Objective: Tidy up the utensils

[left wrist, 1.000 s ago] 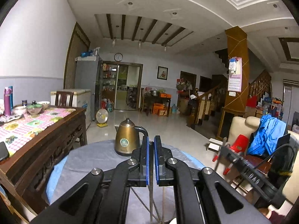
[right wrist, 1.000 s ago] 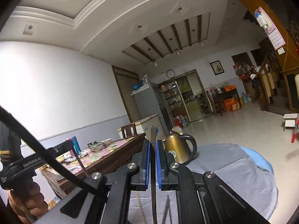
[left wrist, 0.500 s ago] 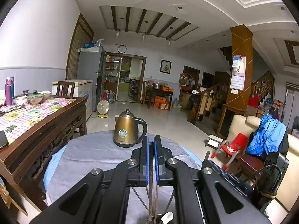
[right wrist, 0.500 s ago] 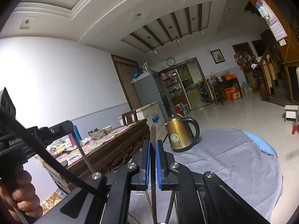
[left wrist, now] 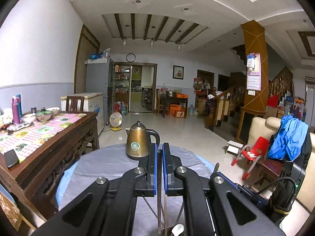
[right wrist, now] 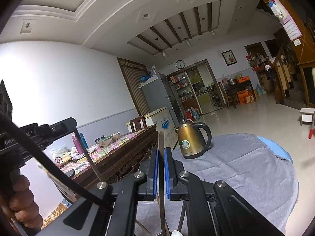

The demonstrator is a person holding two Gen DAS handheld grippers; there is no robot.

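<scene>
Left gripper (left wrist: 159,153) clamped on thin chopstick (left wrist: 158,186); right gripper (right wrist: 161,157) clamped on flat handle (right wrist: 161,177). Lower ends descending toward a holder, possibly, with white spoon (left wrist: 177,229). Light, stiff, slippery; best gripped mid-shaft. Kettle (left wrist: 138,141) on grey cloth (right wrist: 246,167) stands clear.

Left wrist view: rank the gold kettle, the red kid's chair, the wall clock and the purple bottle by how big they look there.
1. gold kettle, though it sits nearest the camera
2. red kid's chair
3. purple bottle
4. wall clock, though it hangs much farther away, so its small look proves little
</scene>
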